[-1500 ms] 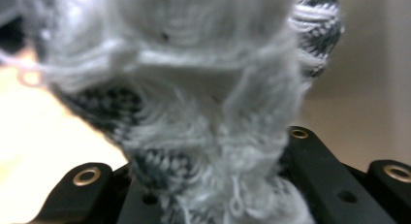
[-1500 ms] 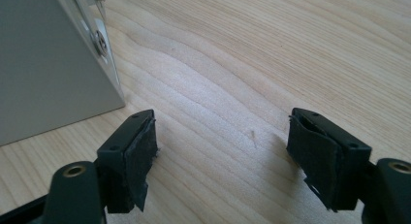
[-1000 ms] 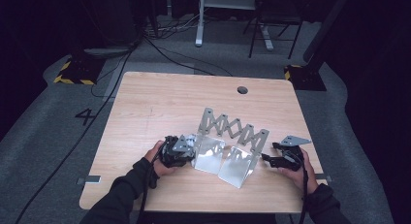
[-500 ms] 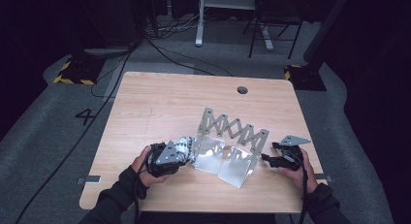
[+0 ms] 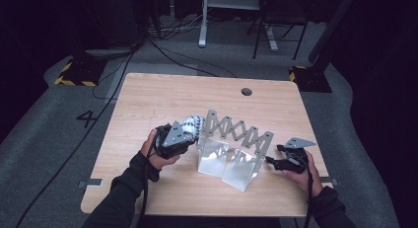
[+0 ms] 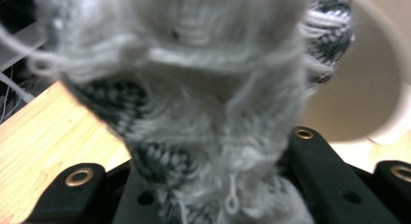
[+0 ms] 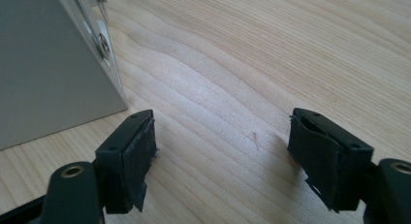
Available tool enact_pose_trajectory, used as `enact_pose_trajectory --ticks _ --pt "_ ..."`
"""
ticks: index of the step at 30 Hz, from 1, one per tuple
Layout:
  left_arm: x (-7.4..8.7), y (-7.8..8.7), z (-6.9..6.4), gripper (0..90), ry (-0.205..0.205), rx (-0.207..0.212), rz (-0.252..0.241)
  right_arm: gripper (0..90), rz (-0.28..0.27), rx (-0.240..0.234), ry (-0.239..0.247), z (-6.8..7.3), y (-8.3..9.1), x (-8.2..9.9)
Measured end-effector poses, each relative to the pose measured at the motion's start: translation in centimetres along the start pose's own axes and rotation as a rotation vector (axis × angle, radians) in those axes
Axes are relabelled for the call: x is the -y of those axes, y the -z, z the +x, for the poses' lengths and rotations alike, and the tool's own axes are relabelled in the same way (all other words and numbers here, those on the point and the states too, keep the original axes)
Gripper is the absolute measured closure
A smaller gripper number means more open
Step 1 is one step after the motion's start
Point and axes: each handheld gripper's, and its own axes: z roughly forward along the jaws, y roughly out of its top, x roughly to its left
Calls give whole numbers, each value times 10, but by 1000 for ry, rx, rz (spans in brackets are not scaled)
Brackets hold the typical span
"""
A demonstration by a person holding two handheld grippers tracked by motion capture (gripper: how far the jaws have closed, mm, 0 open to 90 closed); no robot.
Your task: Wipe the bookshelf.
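Note:
A grey, black and white knitted piece (image 5: 193,125) is clamped in my left gripper (image 5: 189,131), which hangs above the table just left of the metal rack. In the left gripper view the knitted piece (image 6: 194,88) bulges out between the two black jaws of my left gripper (image 6: 194,156) and hides most of what lies beyond. The folding metal rack (image 5: 236,139) stands at mid-table, a scissor lattice with upright plates. My right gripper (image 5: 272,161) rests low by the rack's right end; in its own view my right gripper (image 7: 220,151) is open over bare wood, with a rack plate (image 7: 43,64) at the left.
The wooden table (image 5: 162,95) has a round cable hole (image 5: 246,92) near its far edge. A pale curved surface (image 6: 358,88) shows behind the knitted piece. Cables, a desk frame and hazard-striped bases lie on the floor beyond the table.
My left hand has lifted the knitted piece off the table and brought it a little nearer the rack. The right hand has kept still.

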Motion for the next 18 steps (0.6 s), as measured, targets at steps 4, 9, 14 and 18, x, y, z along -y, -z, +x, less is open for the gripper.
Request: enact_pose_trajectory --ticks 4,9,14,18 --pt "-2 -12 3 697 8 -8 7 259 0 0 0 0 0 0" --pt "5 -29 6 698 28 0 50 259 1 0 1 0 0 0" --pt "20 -48 0 701 32 24 139 259 0 0 0 0 0 0" --pt "29 -53 -1 707 61 59 175 259 0 1 0 0 0 0"
